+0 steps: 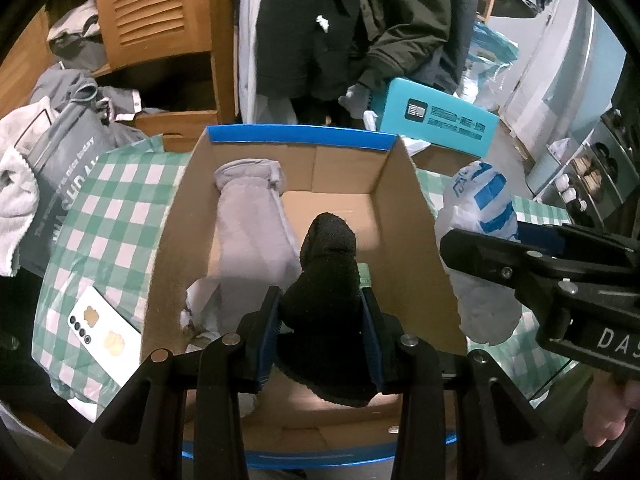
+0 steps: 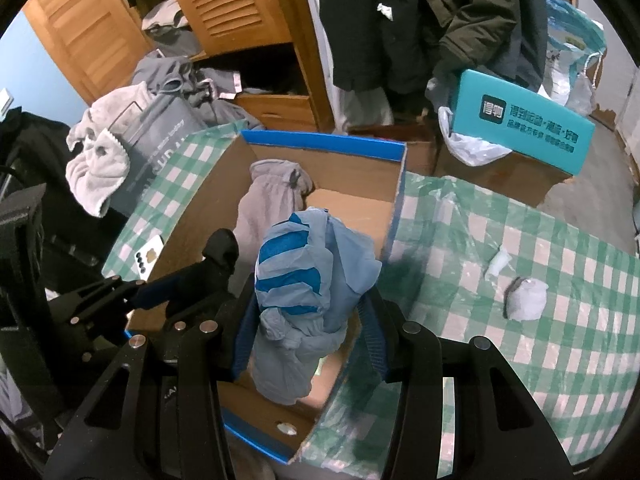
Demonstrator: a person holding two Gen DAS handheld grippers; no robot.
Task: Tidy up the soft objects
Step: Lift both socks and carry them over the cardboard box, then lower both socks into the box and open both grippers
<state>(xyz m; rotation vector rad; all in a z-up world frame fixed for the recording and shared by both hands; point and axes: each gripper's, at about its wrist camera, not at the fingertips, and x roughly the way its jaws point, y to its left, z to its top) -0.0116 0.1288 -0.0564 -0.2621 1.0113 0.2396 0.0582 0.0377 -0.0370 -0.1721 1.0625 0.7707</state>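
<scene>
An open cardboard box [image 1: 404, 216] with a blue rim sits on a green-and-white checked cloth [image 2: 520, 288], and everything here is placed against that box.

The left gripper [image 1: 322, 334] hangs over the near end of the box, its two blue-padded fingers [image 1: 269, 334] pressed on either side of a black sock [image 1: 328, 280], which stands up between them above the box floor. The jaws are partly closed, held apart by the bundle.

The right gripper [image 2: 308, 336] is over the right side of the box, near its right wall. It is clamped in the same way on a white and blue striped bundle [image 2: 308, 280] of soft fabric, which fills the gap between the pads; its lower end hangs down inside the box.

Inside the box, along its left wall, lies a grey rolled garment [image 1: 252, 224], stretching from the far end towards the near end. A crumpled white piece [image 1: 200, 300] lies at its near end.

Left of the box, on the cloth, lies a white phone [image 1: 102, 326]. Right of the box, well apart, a small grey sock ball [image 2: 526, 300] rests on the cloth, with a scrap of white plastic [image 2: 498, 262] just beside it. Behind the box's far right corner stands a teal box [image 2: 520, 128].
</scene>
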